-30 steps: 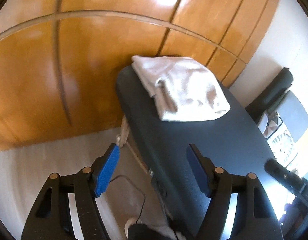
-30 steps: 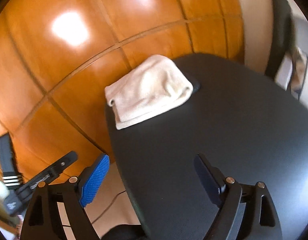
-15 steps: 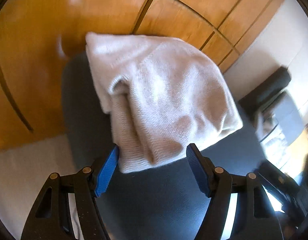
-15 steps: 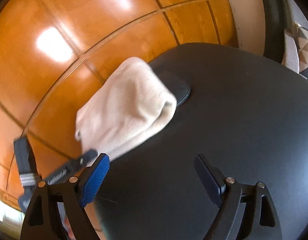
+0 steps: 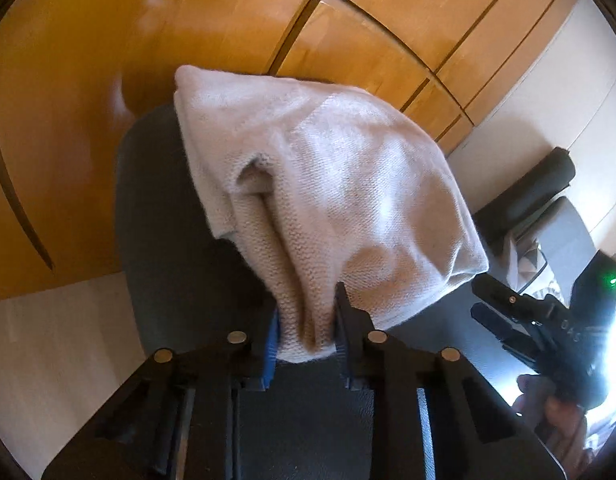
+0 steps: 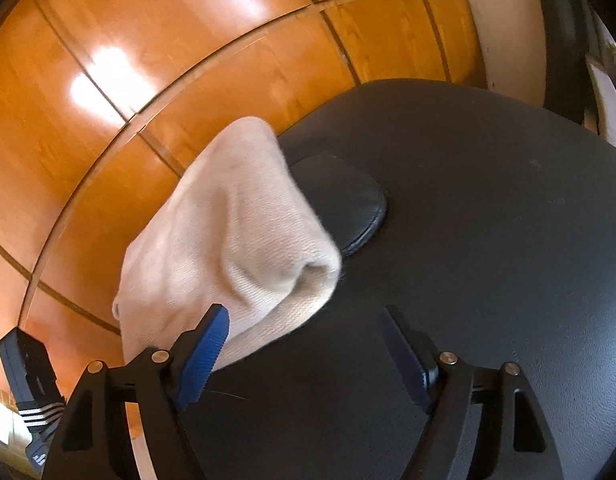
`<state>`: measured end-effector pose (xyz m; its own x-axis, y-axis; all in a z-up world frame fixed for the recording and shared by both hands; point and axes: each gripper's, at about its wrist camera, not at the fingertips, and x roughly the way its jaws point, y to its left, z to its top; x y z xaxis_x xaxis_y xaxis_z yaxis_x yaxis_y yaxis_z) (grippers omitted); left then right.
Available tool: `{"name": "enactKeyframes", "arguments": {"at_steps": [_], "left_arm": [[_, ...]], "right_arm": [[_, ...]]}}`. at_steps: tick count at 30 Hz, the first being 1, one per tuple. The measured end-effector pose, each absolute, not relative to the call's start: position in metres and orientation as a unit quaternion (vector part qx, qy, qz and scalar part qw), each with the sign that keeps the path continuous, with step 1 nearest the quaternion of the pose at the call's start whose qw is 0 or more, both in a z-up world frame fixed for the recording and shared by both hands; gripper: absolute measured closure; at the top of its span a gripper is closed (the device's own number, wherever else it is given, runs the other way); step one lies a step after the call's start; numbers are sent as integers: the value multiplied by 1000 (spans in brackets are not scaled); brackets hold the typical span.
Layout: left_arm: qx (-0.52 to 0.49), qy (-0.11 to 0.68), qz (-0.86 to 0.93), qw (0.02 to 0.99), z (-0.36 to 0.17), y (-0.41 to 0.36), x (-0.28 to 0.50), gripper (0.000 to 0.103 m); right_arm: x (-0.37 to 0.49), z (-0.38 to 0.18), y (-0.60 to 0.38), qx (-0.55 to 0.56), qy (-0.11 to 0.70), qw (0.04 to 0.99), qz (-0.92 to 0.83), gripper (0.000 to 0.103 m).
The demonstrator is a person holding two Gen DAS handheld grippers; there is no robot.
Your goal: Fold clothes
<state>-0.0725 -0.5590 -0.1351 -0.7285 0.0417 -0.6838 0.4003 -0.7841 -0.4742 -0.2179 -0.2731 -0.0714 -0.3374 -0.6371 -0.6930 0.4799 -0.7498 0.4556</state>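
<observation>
The folded cream sweater [image 5: 328,200] lies at the far end of the dark padded desk [image 6: 488,240], filling the middle of the left wrist view. The left gripper [image 5: 305,332] has just been closing, and its fingers now pinch the sweater's near corner (the knit bunches between the pads). The right gripper [image 6: 303,344] has been narrowing a little, yet its fingers stand spread over bare desk, the blue pad [image 6: 205,354] just beside the sweater's edge at lower left. Orange wooden panels [image 6: 187,60] rise behind.
</observation>
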Motion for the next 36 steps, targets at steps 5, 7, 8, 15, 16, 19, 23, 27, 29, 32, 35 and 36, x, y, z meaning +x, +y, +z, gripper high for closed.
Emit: {"name": "enactKeyframes", "arguments": {"at_steps": [5,7,8,15,16,19,23,27,29,32,35,36], "left_arm": [[343,304,-884,91,-124,-561,-65,85],[339,313,-883,88,-121,-565,-62,86],[337,317,-882,87,-120,-567,-61,86],[339,333,-875,89,-126,-577,-61,86],[343,331,-874,95,-129,-579,-63,86],[345,328,-873,102,-133,-578,-65,86],[326,333,-878,108,-126,-577,-61,86],[323,354,-873,95,-128,-577,-61,85],[331,367,-865,88,-130,-578,-66,81],[331,384,-858,78,-130,-579,-74,68],[340,363,-863,85,-128,-573,-79,67],[344,342,-869,98,-126,-570,-79,84]], "right_arm": [[-223,-76,-268,460,-87,349,-812,23],[-223,-76,-269,455,-90,364,-807,23],[-224,-76,-271,455,-87,368,-806,23],[-229,-78,-282,462,-74,373,-802,24],[-228,-78,-283,460,-77,375,-801,25],[-225,-73,-283,451,-89,402,-792,38],[-216,-62,-289,446,-39,398,-801,41],[-203,-52,-281,427,-12,390,-816,41],[-203,-55,-282,435,4,369,-821,41],[-202,-60,-284,449,12,363,-816,40],[-198,-61,-282,446,28,356,-821,40],[-195,-60,-283,441,38,353,-824,40]]}}
